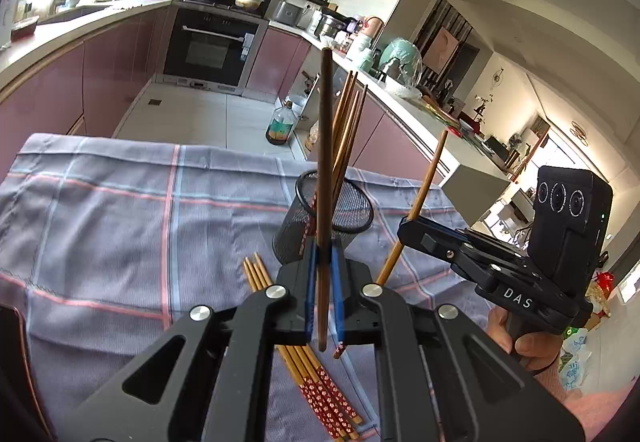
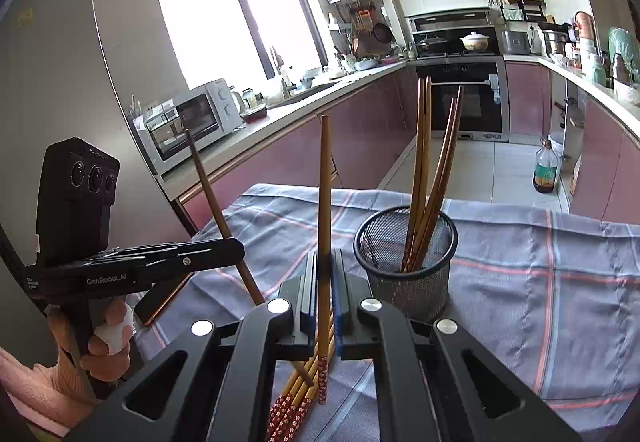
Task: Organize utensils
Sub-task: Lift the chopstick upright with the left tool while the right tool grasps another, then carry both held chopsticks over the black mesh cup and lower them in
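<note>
While both grippers hover over the plaid cloth [image 1: 100,201], each pins one chopstick upright — set to drop tip-first. Left gripper [image 1: 324,262] clamps a dark chopstick [image 1: 325,145] just before the mesh cup [image 2: 406,262]; right gripper [image 2: 323,270] squeezes a lighter chopstick [image 2: 325,193] left of the cup. Cup holds several chopsticks [image 2: 424,177] already — loose chopsticks [image 1: 320,394] lie near it.

Loose chopsticks [image 1: 320,398] partly hidden beneath left gripper [image 1: 323,266]; mesh holder [image 2: 408,262] base obscured by right gripper [image 2: 324,274].
</note>
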Available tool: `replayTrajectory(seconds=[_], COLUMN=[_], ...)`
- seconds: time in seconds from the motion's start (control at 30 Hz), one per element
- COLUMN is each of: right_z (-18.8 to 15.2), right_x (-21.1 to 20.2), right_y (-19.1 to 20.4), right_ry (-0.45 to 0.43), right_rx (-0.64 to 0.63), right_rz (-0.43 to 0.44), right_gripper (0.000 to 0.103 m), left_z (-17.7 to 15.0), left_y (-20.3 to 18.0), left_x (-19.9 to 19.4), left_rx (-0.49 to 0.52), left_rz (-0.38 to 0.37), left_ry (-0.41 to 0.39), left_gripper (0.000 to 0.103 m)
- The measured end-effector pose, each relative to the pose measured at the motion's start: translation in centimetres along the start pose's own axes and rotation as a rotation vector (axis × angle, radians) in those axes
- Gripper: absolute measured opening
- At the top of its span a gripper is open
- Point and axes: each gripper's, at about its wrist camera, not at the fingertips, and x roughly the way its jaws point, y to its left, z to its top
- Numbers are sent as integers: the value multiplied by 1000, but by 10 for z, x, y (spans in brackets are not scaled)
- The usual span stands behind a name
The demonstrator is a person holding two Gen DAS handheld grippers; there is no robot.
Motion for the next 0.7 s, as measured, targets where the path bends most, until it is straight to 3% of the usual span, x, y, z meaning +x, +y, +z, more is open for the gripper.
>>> replayTrajectory(seconds=[0.7], right_z=[44], right_x=[-27], right_y=[1], right_ry=[-131], right_rx=[-55], right_rz=[-63], right_gripper=[5], left_z=[57], left_y=[-39], left_x=[-14], left_rx=[113], left_rz=[18], left_ry=[-118], left_gripper=[8])
